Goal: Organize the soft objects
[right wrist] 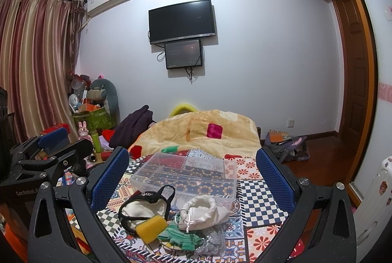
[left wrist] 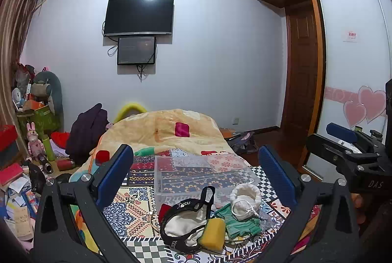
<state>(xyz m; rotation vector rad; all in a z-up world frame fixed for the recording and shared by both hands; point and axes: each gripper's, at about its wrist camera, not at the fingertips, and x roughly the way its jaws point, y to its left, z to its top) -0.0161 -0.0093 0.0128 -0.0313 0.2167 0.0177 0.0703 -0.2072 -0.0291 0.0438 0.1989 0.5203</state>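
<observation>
On the patterned bedspread lies a small pile: a black-trimmed white pouch (left wrist: 186, 223) (right wrist: 144, 210), a yellow sponge (left wrist: 212, 233) (right wrist: 152, 228), a green striped cloth (left wrist: 238, 222) (right wrist: 180, 237) and a white drawstring bag (left wrist: 245, 200) (right wrist: 203, 212). Just behind the pile stands an empty clear plastic box (left wrist: 203, 174) (right wrist: 186, 174). My left gripper (left wrist: 196, 169) is open and empty, above the pile. My right gripper (right wrist: 192, 169) is open and empty, also above it. Each gripper shows at the edge of the other's view: the right one (left wrist: 343, 140), the left one (right wrist: 56, 140).
A beige blanket (left wrist: 166, 130) (right wrist: 208, 130) is heaped at the far end of the bed. Clutter and toys (left wrist: 36, 140) fill the floor at left. A bag (right wrist: 286, 145) lies on the floor at right. A wardrobe (left wrist: 350, 67) stands at right.
</observation>
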